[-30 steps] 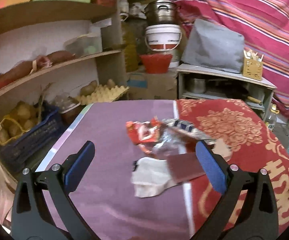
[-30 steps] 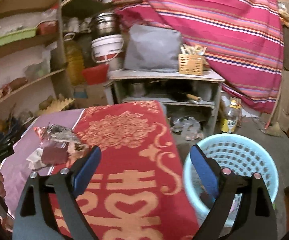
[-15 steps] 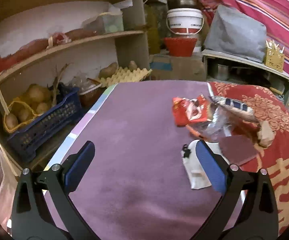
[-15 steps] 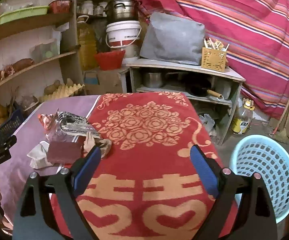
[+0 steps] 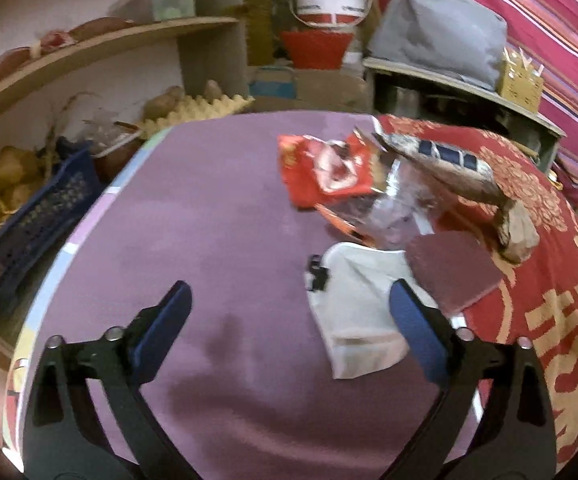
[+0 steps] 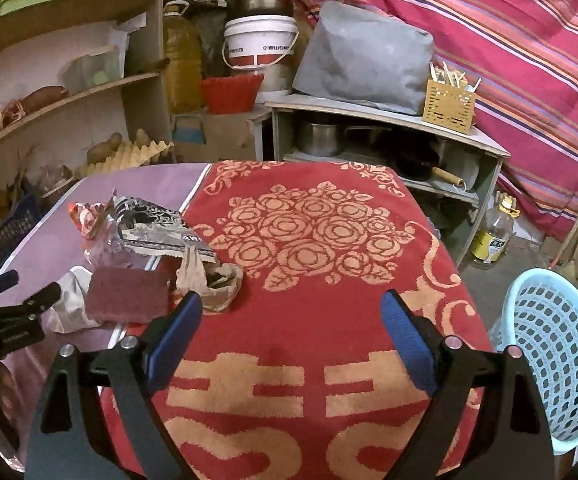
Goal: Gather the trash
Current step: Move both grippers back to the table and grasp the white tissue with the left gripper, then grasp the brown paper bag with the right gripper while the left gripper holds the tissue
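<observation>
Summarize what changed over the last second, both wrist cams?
The left gripper dropped toward the white wrapper, its fingers now closing, nothing pinched yet. The right gripper swung from over the blue basket to the red cloth, open and empty. The trash pile hasn't moved.

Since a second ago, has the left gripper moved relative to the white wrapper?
Yes. The left gripper has dropped closer and swung left: the white wrapper now sits by its right finger, not centred. Jaws closing, empty.
</observation>
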A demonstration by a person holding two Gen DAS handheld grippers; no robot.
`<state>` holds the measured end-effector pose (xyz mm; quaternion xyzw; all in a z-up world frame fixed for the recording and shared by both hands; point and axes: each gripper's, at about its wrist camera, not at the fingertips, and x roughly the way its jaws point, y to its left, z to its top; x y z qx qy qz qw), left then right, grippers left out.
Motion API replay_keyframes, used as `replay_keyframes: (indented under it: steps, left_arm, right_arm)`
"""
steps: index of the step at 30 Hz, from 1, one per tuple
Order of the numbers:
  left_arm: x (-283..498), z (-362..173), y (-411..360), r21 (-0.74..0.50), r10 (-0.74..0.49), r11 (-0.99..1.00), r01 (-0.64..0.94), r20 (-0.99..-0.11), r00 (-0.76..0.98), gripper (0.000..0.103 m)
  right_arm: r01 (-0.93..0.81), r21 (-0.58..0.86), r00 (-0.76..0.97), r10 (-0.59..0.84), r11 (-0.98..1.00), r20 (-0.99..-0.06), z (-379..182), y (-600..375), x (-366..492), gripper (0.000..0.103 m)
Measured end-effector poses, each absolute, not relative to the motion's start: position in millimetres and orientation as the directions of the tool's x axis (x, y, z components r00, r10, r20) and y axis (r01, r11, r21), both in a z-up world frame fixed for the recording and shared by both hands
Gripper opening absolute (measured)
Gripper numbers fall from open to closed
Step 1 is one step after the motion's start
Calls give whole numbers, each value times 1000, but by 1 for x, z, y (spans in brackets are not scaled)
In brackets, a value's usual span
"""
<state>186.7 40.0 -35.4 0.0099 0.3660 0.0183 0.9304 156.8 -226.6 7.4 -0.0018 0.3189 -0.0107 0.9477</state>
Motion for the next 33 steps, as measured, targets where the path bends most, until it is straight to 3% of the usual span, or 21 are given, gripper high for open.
replay_keyframes:
  steps: [4,7,9,14,23,33]
  left_arm:
    - [195,-42,33,-26,-48,999,41,-715,698,65]
    - [195,-44,32,-76,-113,994,84,-719,686,43]
    - [193,-43,29,-75,-125,992,103,-714,688,22]
    - [186,-39,30,-29,-77,996,79,-701,709,9]
    - [178,-15,56,69,68,997,-31,-635,770,8]
    - [188,-5,83,41,123,991,-124,-618,776,8]
  right_arm:
    - [29,-12,790,-30,1000,-612,5,-229,161,89]
    - [34,-11,788,-33,999,-615,4,-230,163,89]
    - [31,-8,786,-29,999,-618,2,-228,164,89]
    - [9,-22,779,-21,1000,-626,-3,-217,164,89]
    - [-29,-55,766,-13,998,-643,-15,-198,172,89]
    - [-65,-85,740,-9,994,-672,-27,-176,198,89]
